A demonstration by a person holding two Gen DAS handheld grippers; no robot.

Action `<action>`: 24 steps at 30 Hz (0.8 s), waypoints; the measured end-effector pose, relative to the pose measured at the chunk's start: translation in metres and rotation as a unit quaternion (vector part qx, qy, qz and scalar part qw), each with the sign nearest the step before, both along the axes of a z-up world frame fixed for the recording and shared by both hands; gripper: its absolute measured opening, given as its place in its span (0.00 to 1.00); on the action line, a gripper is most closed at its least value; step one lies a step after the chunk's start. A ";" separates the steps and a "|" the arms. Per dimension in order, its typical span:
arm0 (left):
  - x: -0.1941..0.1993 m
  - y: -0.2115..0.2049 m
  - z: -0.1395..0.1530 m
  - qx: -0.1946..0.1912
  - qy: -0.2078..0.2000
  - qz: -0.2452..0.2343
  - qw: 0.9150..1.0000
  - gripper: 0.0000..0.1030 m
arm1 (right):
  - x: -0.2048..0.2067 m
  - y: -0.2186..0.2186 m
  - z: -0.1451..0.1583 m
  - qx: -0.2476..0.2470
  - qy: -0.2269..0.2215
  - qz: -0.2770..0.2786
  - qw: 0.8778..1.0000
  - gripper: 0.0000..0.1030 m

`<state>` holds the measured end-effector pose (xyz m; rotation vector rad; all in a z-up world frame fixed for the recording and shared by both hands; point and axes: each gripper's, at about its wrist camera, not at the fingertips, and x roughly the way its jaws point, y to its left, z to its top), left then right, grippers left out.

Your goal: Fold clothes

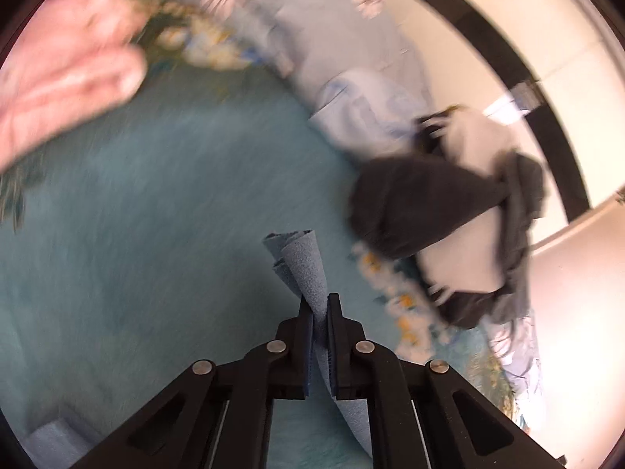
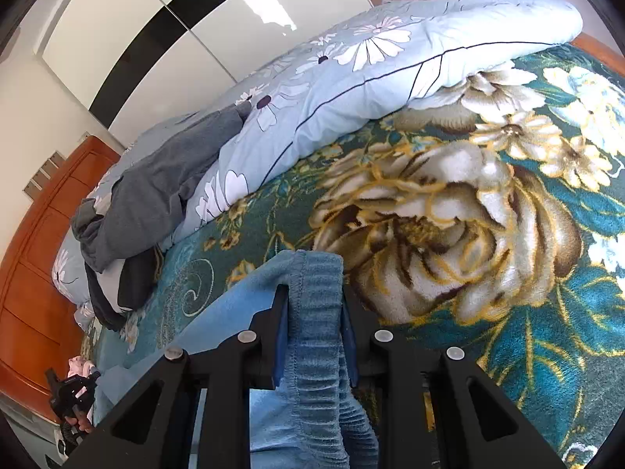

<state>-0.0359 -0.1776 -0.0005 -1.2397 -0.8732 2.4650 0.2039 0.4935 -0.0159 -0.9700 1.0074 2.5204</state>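
Note:
A light blue garment (image 2: 234, 320) stretches between both grippers above the bed. My right gripper (image 2: 312, 289) is shut on its ribbed elastic waistband (image 2: 316, 332), which folds over the fingertips and hangs down between the jaws. My left gripper (image 1: 320, 301) is shut on a thin bunched edge of the same blue fabric (image 1: 304, 262), which sticks up past the tips. The left wrist view is motion-blurred. The left gripper (image 2: 72, 391) also shows small at the lower left of the right wrist view, held in a hand.
A teal floral blanket (image 2: 508, 234) covers the bed. A pale blue daisy-print duvet (image 2: 371, 78) lies bunched along the far side with dark grey clothes (image 2: 156, 195) piled on it. A blurred hand (image 1: 66, 78) is at upper left. An orange wooden headboard (image 2: 39, 254) stands behind.

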 end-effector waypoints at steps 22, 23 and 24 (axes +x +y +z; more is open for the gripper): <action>0.041 -0.054 0.004 0.024 -0.051 0.018 0.998 0.60 | -0.003 -0.002 -0.002 0.026 -0.024 -0.004 0.999 0.33; 0.056 -0.060 0.007 0.008 -0.044 0.026 0.999 0.64 | 0.004 -0.002 0.000 0.028 -0.027 -0.007 0.999 0.36; 0.070 -0.066 0.010 -0.008 -0.038 0.035 0.999 0.65 | 0.012 -0.002 0.002 0.026 -0.024 -0.006 0.999 0.37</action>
